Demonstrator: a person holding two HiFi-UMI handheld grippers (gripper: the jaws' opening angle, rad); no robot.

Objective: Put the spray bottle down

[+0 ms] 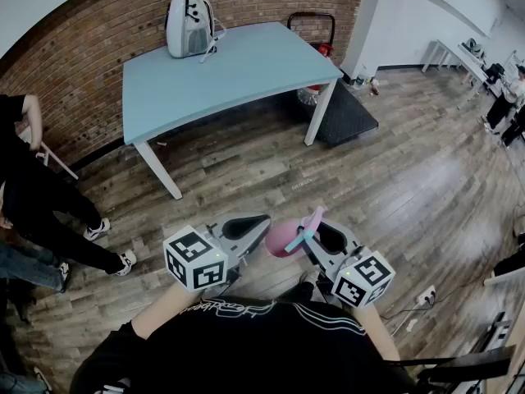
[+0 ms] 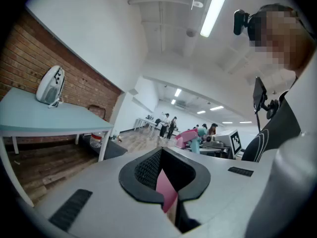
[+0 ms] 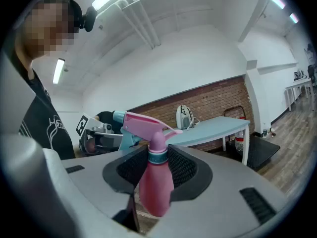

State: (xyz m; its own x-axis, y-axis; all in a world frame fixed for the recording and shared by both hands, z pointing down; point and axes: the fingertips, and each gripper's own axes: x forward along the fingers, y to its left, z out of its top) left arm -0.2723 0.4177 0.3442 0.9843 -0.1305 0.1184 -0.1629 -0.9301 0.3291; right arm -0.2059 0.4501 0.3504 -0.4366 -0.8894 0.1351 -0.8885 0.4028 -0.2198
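Nearly level, left gripper [image 1: 253,230] pinching a pink scrap [image 2: 166,190], right gripper [image 1: 322,237] clamping pink spray bottle [image 3: 154,177], tips close together.

no legible writing in any view

nothing here can be read as a word, brand or number. the cube [image 1: 195,258] on the left gripper [image 1: 257,228] and the cube [image 1: 363,277] on the right gripper [image 1: 310,238] carry square black-and-white marker patterns, blocks only, with no letters or digits. the person's black shirt [image 1: 271,343] has a line of white script print [image 1: 217,304] across the chest in the head view, too small and warped to make out. in the right gripper view the same shirt shows larger white marks, cut off at the picture's edge and not readable. the white backpack [image 1: 189,25] on the blue table [image 1: 238,72] shows dark marks but no print that can be read.
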